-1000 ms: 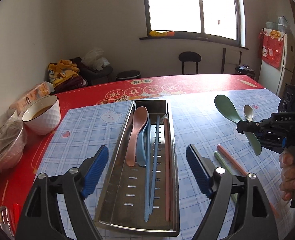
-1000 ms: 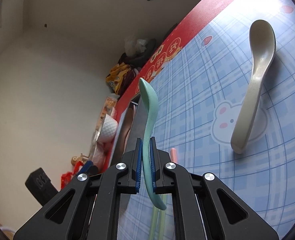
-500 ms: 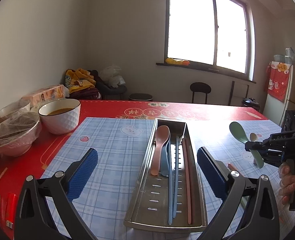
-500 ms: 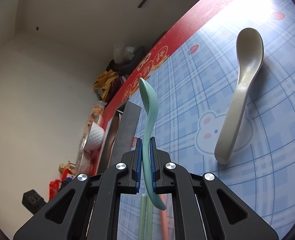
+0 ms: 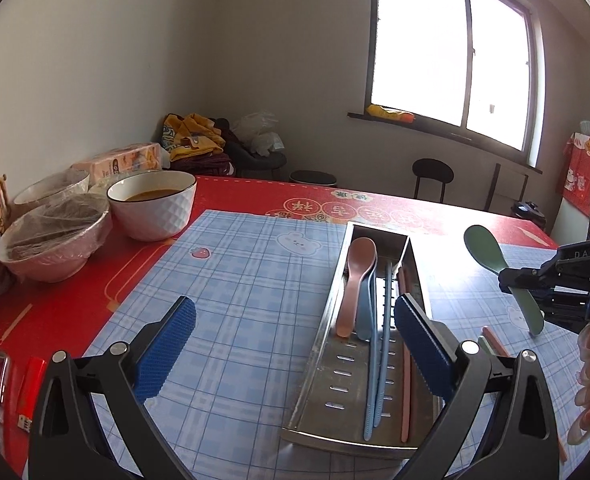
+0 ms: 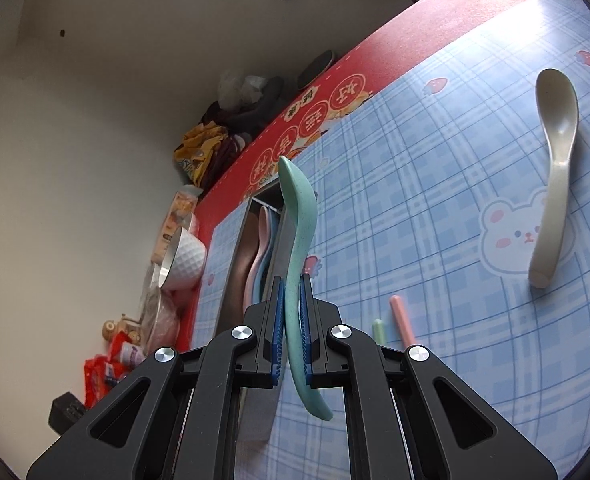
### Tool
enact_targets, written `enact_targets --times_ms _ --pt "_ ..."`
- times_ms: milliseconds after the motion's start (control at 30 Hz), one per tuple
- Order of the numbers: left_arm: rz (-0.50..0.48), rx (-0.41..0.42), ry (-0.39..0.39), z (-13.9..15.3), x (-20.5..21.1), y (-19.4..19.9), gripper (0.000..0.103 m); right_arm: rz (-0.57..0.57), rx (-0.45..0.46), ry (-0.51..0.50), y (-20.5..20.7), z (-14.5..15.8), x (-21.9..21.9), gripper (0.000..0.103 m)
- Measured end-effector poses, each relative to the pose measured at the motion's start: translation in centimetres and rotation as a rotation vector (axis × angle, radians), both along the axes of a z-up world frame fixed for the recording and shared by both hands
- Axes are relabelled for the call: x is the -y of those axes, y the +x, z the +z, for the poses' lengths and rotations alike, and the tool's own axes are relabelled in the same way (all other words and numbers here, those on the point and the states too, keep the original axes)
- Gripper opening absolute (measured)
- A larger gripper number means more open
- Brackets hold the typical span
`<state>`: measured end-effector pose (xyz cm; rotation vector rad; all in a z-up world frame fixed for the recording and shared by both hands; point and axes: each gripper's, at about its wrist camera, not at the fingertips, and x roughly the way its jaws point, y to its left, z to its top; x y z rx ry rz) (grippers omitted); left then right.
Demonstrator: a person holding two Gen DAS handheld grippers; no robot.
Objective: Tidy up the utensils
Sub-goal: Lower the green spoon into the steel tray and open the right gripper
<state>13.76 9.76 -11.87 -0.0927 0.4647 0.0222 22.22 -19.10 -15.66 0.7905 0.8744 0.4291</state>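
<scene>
Right gripper (image 6: 291, 336) clamps green spoon (image 6: 299, 236) mid-handle, aloft for tray (image 5: 327, 364) at 10 o'clock; left gripper (image 5: 295, 340) spread, empty.

Left tool (image 5: 295, 344) gapes wide; right tool (image 6: 291, 336) is clamped.

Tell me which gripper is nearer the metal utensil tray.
Left. The open left gripper hovers over the metal utensil tray's near end, its right finger above the tray. The right gripper, clamped on the green spoon, sits off to the tray's right, above the mat.
</scene>
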Motion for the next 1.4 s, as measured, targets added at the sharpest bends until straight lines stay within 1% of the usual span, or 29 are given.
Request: enact_targets --times_ms 167,300,400,600,700,1000,1167,1400 --pt "0.073 -0.011 -0.077 0.0 -2.1 0.2 0.097 0.007 -0.011 -0.013 1.0 1.3 -3.1 0.007" --pt "0.091 -0.012 -0.055 0.0 -2.1 0.2 0.097 0.005 -0.014 -0.037 1.5 1.8 -5.1 0.007" --pt "0.105 -0.016 -0.046 0.0 -2.2 0.2 0.097 0.000 -0.037 -0.033 1.9 1.6 -6.0 0.007" --pt "0.194 -0.041 -0.092 -0.3 -4.3 0.5 0.097 -0.025 -0.075 -0.018 2.7 0.9 -7.2 0.007" --pt "0.223 -0.050 -0.117 -0.4 -5.1 0.6 0.097 -0.023 -0.094 -0.018 3.3 0.6 -8.0 0.008" --pt "0.231 -0.060 -0.116 -0.6 -5.3 0.7 0.097 -0.005 -0.112 -0.047 5.7 0.4 -10.8 0.008" --pt "0.226 -0.057 -0.117 -0.5 -5.3 0.7 0.097 -0.036 -0.167 -0.026 6.3 -0.7 -11.6 0.008" --pt "0.212 -0.051 -0.137 -0.5 -5.3 0.6 0.097 -0.040 -0.220 -0.017 6.9 -1.5 -13.0 0.010"
